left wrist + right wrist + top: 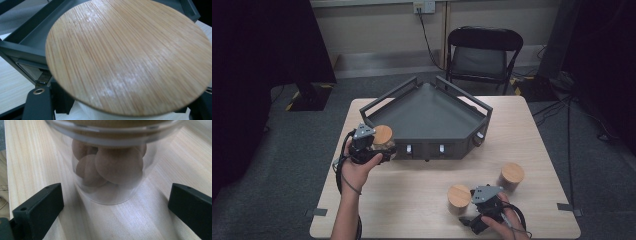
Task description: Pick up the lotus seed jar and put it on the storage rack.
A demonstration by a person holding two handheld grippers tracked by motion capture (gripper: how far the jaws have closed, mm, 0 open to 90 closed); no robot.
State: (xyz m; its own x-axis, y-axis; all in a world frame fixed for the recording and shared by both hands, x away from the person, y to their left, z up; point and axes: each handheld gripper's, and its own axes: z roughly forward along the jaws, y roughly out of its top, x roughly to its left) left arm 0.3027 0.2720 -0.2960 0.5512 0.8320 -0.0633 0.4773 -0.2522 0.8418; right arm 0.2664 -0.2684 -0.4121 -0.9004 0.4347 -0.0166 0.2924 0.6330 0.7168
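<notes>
At tray edge: left claw (379,150) grips bamboo-lidded jar (383,135) | right claw (474,206) wide beside clear nut-filled jar (459,198)

- The table (412,190) is pale wood with fine lengthwise grain.
- The tray (427,112) toward the table's far edge is dark grey all over.
- The lid (127,55) in the left gripper view is light brown bamboo, streaked with thin, darker parallel lines.
- The jar (110,170) in the right gripper view is clear glass; the round pieces (115,165) inside are dull brown.
- The two jars near the table's near edge, one (459,197) and another (511,175), have tan wooden tops.
- The jaws in the right gripper view are black.
- The chair (484,52) beyond the table is black.
</notes>
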